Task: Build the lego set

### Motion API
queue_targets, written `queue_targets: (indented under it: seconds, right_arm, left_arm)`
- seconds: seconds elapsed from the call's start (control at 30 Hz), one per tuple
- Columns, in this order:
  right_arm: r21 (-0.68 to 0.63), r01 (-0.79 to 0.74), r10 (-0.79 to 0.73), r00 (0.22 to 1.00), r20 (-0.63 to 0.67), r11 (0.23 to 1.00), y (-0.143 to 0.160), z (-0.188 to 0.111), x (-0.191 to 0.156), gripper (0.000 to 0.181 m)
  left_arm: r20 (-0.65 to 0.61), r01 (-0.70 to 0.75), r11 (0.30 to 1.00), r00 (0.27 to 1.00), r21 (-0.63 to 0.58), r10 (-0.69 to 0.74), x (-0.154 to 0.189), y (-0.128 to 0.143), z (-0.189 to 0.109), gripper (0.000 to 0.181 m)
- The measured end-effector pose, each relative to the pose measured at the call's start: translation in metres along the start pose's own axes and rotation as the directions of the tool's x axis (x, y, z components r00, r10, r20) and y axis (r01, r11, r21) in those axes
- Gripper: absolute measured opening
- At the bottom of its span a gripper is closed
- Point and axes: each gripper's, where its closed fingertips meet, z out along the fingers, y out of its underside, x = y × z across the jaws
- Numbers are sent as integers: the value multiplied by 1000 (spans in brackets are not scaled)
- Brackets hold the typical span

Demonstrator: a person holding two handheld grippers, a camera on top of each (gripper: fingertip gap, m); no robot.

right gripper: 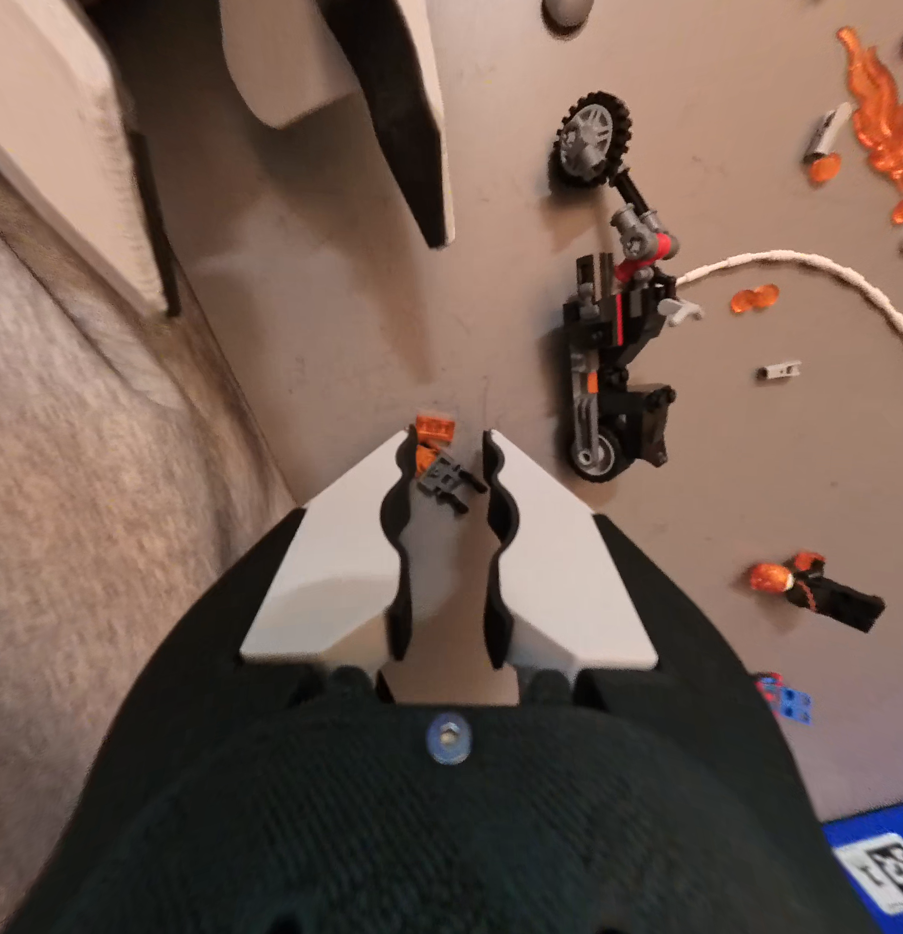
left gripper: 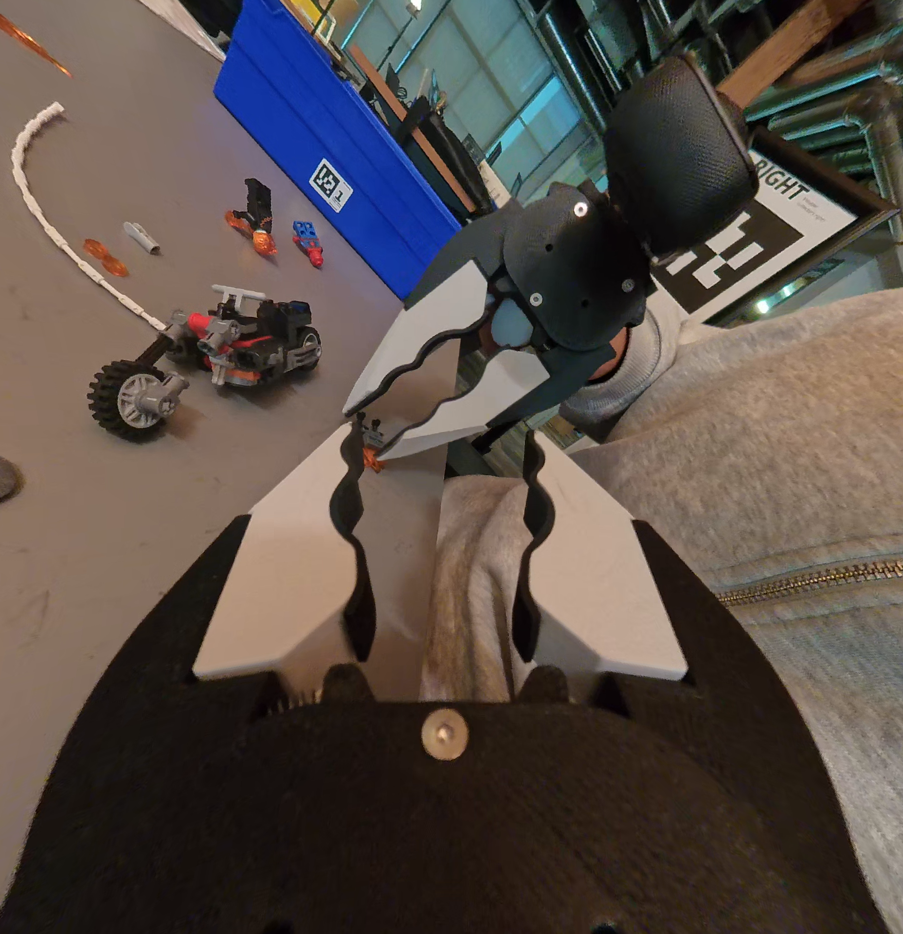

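Both claws gape, gripping nothing: left claw [left gripper: 437, 434], right claw [right gripper: 447, 434] straddling small grey-orange piece [right gripper: 439, 467] at desk [right gripper: 313, 303] edge. Bike [right gripper: 611, 354] near; tagged blue bin [left gripper: 318, 151] beyond it.

A grey table [left gripper: 111, 530] spreads left of the left gripper. A blue bin [left gripper: 308, 131] with a black-and-white marker sticker [left gripper: 330, 184] stands far ahead. A grey zipped sweatshirt [left gripper: 742, 480] fills the right.
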Motion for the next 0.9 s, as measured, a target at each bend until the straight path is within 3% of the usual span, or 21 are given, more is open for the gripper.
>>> queue_targets:
  seconds: [0.2, 0.4, 0.57, 0.77, 0.9]
  right_arm:
    - [62, -145, 141, 988, 65, 987, -5, 1, -7, 29]
    - [58, -158, 155, 986, 57, 986, -4, 8, -5, 24]
    - [34, -134, 133, 990, 47, 990, -3, 10, -6, 13]
    - [37, -85, 84, 996, 25, 996, -4, 8, -2, 13]
    - [60, 124, -123, 992, -22, 990, -4, -7, 3, 13]
  left_arm:
    - [5, -6, 1000, 1000, 1, 6, 0, 0, 0, 62]
    - [12, -10, 1000, 1000, -4, 10, 0, 1, 0, 62]
    - [11, -7, 1000, 1000, -5, 7, -1, 1, 0, 62]
    - [6, -4, 1000, 1000, 1, 4, 0, 0, 0, 62]
    - [3, -3, 1000, 1000, 3, 3, 0, 0, -1, 62]
